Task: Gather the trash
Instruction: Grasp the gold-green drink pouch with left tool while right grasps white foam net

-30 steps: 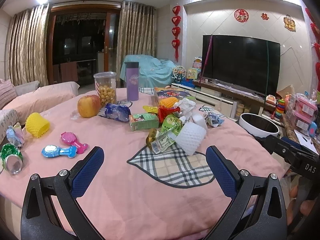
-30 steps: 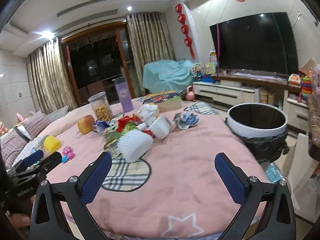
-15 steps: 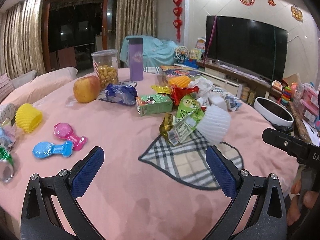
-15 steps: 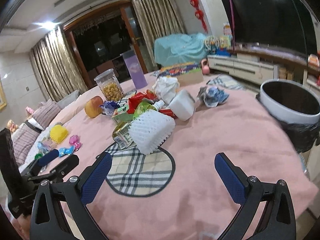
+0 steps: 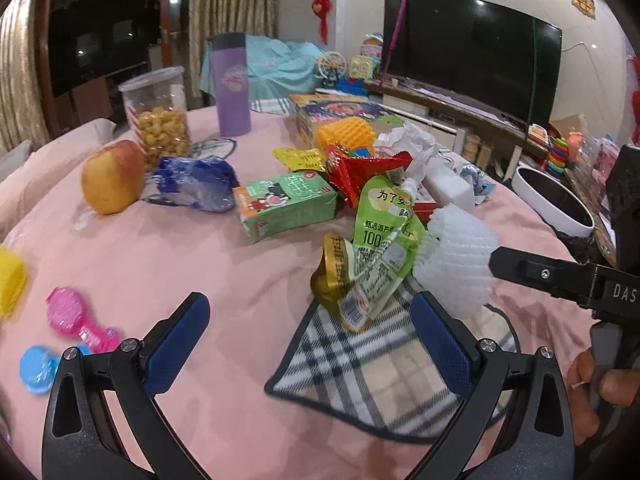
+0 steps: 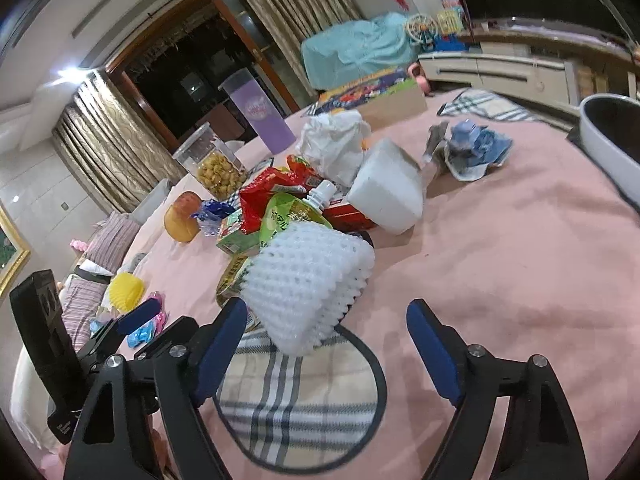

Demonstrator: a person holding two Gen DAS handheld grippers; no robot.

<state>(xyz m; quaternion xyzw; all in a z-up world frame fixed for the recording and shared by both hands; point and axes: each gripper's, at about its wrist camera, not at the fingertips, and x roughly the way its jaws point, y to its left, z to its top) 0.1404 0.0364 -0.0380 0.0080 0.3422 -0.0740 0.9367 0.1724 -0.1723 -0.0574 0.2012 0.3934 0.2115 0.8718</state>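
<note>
Here the right gripper (image 6: 326,344) has just been closing its jaws, yet they stand apart, pads clear of the foam net (image 6: 308,284) that sits between and just ahead of them. The left gripper (image 5: 310,336) is released too, nothing between its pads, just left of the net. Beside the net lies a green pouch (image 5: 386,224); behind it a red wrapper (image 5: 362,170) and a juice box (image 5: 286,204). The bin (image 5: 554,208) stands right of the net, off the table (image 5: 160,256).
</note>
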